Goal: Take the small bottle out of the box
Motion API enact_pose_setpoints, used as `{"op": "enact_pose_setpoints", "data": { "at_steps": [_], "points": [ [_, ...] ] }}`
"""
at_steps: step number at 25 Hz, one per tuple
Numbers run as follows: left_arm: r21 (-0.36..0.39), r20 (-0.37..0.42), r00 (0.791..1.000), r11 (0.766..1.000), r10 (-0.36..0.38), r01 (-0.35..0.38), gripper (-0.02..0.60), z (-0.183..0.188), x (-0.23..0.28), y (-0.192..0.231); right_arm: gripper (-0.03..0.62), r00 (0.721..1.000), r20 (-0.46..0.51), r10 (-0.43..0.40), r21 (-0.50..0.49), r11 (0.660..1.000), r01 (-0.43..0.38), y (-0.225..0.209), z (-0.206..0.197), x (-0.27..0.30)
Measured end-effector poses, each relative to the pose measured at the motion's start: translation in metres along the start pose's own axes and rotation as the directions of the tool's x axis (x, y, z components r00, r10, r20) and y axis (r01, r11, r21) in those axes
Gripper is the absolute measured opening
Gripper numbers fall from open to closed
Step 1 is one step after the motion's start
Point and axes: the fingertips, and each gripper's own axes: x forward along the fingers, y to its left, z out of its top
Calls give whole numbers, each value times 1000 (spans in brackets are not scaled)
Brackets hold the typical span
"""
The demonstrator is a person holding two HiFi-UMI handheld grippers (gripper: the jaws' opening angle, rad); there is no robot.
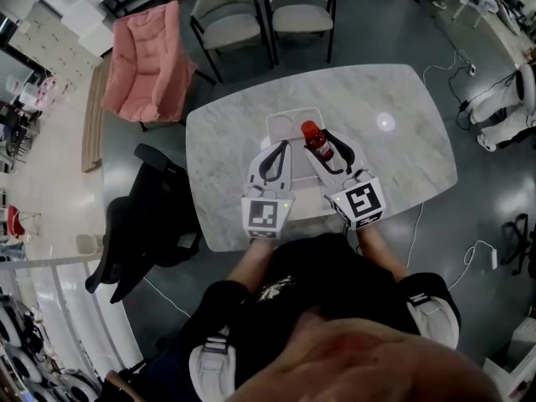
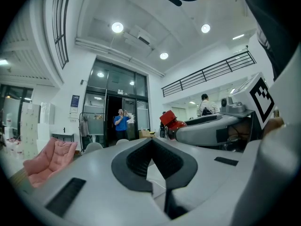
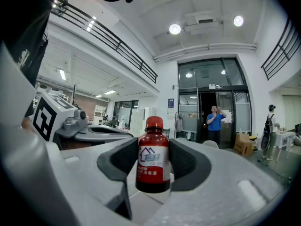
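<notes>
1. Over the right rim of the shallow white box (image 1: 293, 117) on the pale marble table (image 1: 402, 153), from the head view: small dark-red bottle (image 1: 316, 139) with red cap and white-and-red label.
2. Sits upright between the dark ribbed pads (image 3: 122, 161) of the grey right gripper (image 3: 153, 160), pinched at label height on both sides.
3. Alongside, just left: grey left gripper (image 2: 151, 144), jaws closed tip to tip, nothing between them.
4. Beyond the table's far edge: two grey armchairs (image 1: 226, 15) and a pink padded chair (image 1: 151, 61).
</notes>
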Motion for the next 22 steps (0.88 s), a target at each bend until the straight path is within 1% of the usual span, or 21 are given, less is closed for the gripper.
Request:
{"op": "enact_pose_setpoints", "data": {
  "at_steps": [4, 8, 13, 22],
  "points": [
    [5, 5, 1000, 1000, -7, 7, 8, 1, 0, -2, 201, 1000, 6, 10, 5, 1000, -10, 2, -1, -1],
    [8, 5, 1000, 1000, -8, 8, 8, 3, 1, -2, 201, 1000, 17, 8, -6, 1000, -8, 2, 3, -2],
    [8, 5, 1000, 1000, -7, 7, 8, 2, 1, -2, 201, 999, 23, 25, -21, 999, -25, 5, 8, 0],
    [15, 7, 1000, 1000, -11, 11, 8, 3, 3, -3, 201, 999, 35, 23, -24, 999, -23, 5, 13, -1]
  ]
}}
